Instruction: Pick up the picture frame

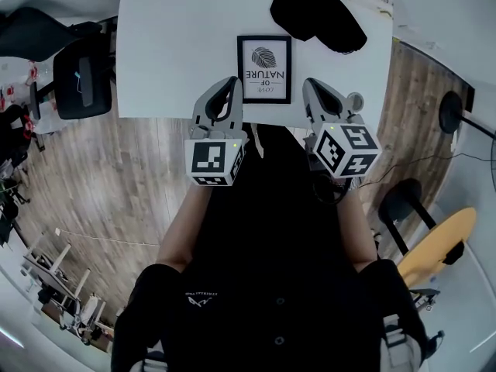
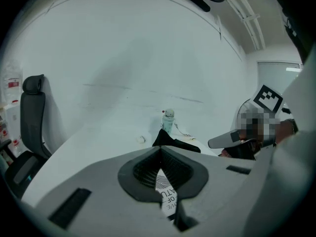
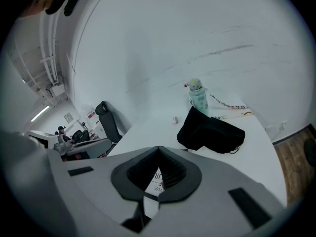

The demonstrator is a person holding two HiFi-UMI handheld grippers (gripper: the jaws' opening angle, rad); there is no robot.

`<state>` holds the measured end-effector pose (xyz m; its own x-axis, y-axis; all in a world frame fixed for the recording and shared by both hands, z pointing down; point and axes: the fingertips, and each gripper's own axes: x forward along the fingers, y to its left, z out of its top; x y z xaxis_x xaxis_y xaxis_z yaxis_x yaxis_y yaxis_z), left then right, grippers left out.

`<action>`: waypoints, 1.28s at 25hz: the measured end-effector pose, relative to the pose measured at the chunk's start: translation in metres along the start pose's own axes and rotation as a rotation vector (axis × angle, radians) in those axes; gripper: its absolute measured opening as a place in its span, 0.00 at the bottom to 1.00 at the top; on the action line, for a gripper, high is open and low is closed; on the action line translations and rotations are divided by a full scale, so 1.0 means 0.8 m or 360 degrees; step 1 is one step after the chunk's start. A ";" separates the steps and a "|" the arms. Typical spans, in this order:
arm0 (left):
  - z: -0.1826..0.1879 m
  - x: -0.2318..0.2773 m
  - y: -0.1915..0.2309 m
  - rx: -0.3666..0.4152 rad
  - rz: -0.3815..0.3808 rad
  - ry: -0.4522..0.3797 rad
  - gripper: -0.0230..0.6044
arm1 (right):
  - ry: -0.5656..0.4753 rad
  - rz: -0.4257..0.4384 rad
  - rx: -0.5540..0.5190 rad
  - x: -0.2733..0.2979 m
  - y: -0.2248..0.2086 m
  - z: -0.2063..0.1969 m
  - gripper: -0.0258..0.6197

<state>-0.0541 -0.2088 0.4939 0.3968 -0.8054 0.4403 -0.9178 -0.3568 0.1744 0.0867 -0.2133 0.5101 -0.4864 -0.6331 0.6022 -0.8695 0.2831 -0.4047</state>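
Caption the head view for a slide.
Left gripper and right gripper, both shut, at the near corners of the picture frame on the table.

The picture frame (image 1: 264,69) is black with a white print and a leaf drawing. It lies flat on the white table (image 1: 178,45), upper middle of the head view.

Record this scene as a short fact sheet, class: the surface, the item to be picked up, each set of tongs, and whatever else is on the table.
surface: white table
target: black picture frame, lying near the table's front edge, not held
left tongs: shut, empty, at the frame's left side
right tongs: shut, empty, at the frame's right side
other items: black bag; patterned bottle behind it
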 end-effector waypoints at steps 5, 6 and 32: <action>-0.028 0.022 0.016 -0.0009 0.0010 0.0132 0.04 | 0.0120 -0.0060 0.0016 0.028 -0.013 -0.022 0.04; -0.034 0.027 0.021 -0.0015 0.0013 0.0158 0.04 | 0.0148 -0.0075 0.0019 0.034 -0.017 -0.027 0.04; -0.194 0.100 0.047 -0.0266 -0.0020 0.0789 0.18 | 0.0705 -0.0290 0.0128 0.136 -0.075 -0.151 0.21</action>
<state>-0.0596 -0.2132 0.6728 0.3896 -0.4660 0.7944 -0.9191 -0.2520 0.3030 0.0757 -0.2122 0.6826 -0.3320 -0.2944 0.8962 -0.9430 0.1284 -0.3071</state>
